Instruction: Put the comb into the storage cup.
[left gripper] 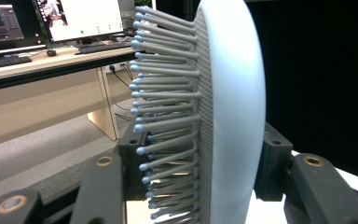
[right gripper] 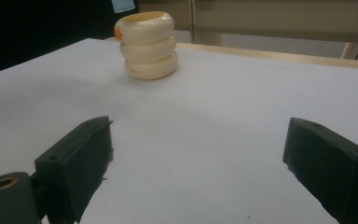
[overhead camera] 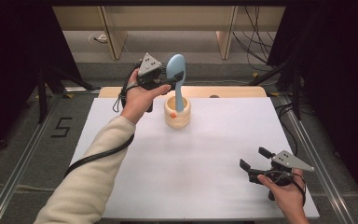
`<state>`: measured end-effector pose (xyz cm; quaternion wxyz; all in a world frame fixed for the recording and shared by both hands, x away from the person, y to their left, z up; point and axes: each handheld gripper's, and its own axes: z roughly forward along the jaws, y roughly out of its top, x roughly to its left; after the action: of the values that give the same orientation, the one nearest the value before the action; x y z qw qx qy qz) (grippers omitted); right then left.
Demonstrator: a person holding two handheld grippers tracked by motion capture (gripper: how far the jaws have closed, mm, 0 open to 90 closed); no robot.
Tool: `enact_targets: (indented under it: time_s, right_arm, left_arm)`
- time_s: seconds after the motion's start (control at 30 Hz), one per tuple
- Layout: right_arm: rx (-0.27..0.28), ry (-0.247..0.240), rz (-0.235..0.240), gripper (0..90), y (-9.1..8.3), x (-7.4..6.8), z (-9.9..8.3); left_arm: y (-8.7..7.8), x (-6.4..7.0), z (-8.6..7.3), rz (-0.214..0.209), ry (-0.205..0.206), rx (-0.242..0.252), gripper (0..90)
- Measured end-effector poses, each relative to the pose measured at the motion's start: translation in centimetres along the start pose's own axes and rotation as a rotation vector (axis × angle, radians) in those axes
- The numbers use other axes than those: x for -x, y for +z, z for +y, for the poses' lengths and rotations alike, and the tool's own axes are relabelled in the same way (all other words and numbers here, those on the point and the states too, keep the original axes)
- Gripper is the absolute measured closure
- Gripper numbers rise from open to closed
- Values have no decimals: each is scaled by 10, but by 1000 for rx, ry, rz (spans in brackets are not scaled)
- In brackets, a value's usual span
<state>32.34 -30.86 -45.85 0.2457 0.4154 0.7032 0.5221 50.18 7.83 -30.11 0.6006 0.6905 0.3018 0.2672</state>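
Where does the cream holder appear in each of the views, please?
High view: the cream holder stands upper centre on the white table, with the blue hairbrush handle inside it.
Left gripper view: not in it.
Right gripper view: the holder stands upper left, beyond the open tongs.
Shared landmark: the orange spot near its rim.

Hairbrush (overhead camera: 176, 74) handle down in cup (overhead camera: 177, 116) (far table (overhead camera: 168, 163) centre); right gripper (overhead camera: 256, 158) near-right, well apart.
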Motion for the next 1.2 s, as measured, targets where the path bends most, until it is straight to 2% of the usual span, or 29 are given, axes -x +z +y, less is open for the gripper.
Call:
enact_targets:
  time_s: [1.2]
  right_arm:
    - [-1, 0, 2, 92, 0, -1, 0]
  left_arm:
    - [6, -5, -1, 39, 21, -5, 489]
